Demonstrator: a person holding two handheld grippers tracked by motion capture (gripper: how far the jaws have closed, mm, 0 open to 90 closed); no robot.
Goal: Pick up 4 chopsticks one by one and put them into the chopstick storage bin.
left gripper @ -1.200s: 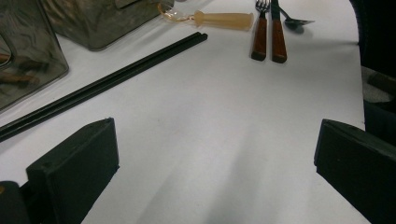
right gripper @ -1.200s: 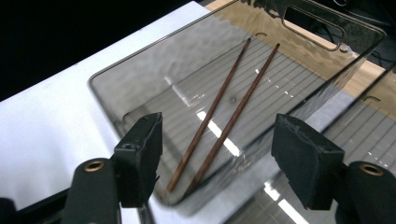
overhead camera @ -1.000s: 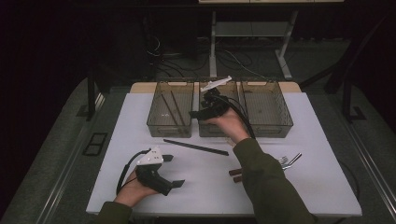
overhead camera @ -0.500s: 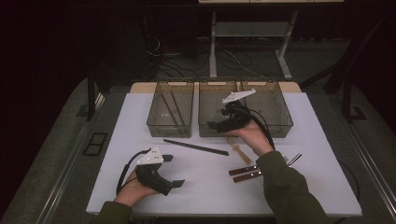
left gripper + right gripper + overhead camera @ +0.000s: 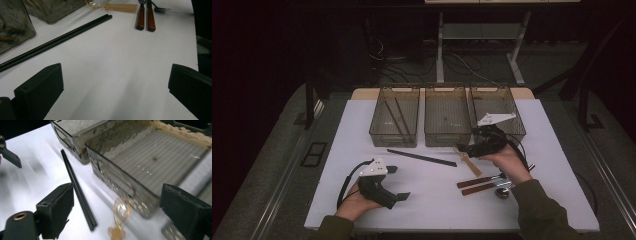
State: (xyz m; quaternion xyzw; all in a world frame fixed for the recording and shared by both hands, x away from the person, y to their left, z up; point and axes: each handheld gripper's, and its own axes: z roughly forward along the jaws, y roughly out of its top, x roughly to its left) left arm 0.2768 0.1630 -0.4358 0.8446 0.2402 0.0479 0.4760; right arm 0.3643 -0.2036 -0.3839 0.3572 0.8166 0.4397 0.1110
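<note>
- On the white table (image 5: 362, 130), from the high view, the right gripper (image 5: 462, 149) hangs low just in front of the middle bin (image 5: 447, 116), jaws spread wide with nothing between them; they have just been opening. A pale spoon (image 5: 468, 161) lies right below its tips, black chopsticks (image 5: 422, 157) to its left, and brown-handled cutlery (image 5: 479, 183) nearer the person. The left gripper (image 5: 397, 182) rests on the table, jaws wide and empty
- From the left gripper view, both jaws stand far apart over bare table; chopsticks (image 5: 57, 41), spoon (image 5: 121, 7) and cutlery (image 5: 144, 18) lie beyond
- From the right gripper view, the wide jaws frame the spoon (image 5: 120, 216), which lies beside the chopsticks (image 5: 80, 192), against the bin (image 5: 140, 170)
</note>
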